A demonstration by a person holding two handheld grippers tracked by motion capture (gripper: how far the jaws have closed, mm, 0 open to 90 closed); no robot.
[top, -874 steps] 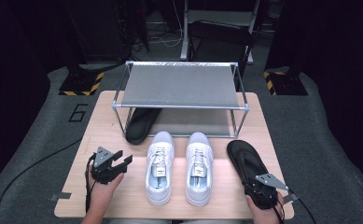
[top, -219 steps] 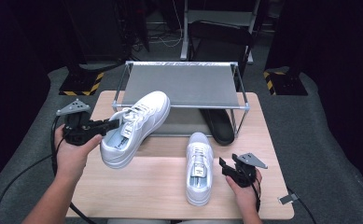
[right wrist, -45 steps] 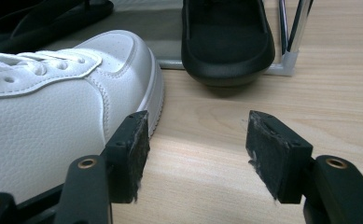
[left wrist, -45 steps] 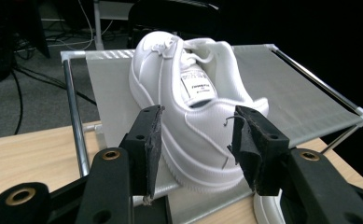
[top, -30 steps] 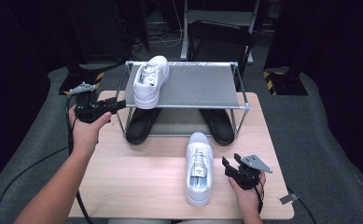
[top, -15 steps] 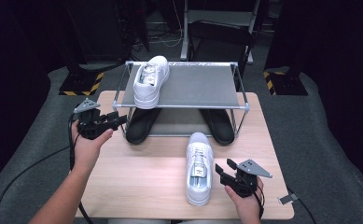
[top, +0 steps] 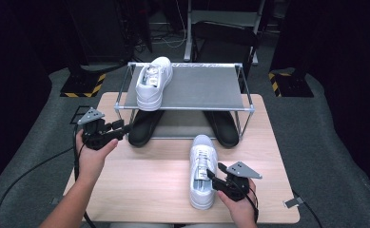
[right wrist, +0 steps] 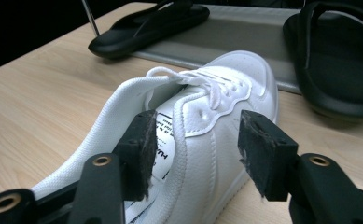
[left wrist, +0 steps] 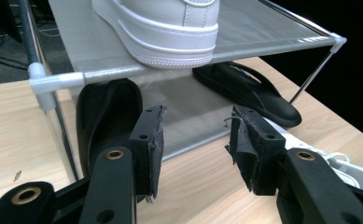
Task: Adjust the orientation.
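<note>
One white sneaker (top: 150, 85) (left wrist: 170, 28) stands on the top shelf of the metal rack (top: 201, 88) at its left end. The other white sneaker (top: 202, 171) (right wrist: 207, 116) lies on the wooden table (top: 140, 190), toe toward the rack. My right gripper (top: 214, 174) (right wrist: 195, 149) straddles its right side wall near the heel. One jaw is inside the opening, the other outside. The jaws have just been closing, but the pads stand off the wall. My left gripper (top: 121, 129) (left wrist: 195, 144) is open and empty, level with the rack's lower left front.
Two black slippers (top: 144, 128) (top: 224, 127) lie under the rack on its lower sheet, seen also as slipper (left wrist: 104, 116) and slipper (right wrist: 338, 60). The rack's corner post (left wrist: 44, 88) is close to my left gripper. Dark floor and cables surround the table.
The left hand has dropped away from the rack's top shelf toward the table's left side. The right gripper has slid left over the sneaker's heel opening, its jaws narrowing.
</note>
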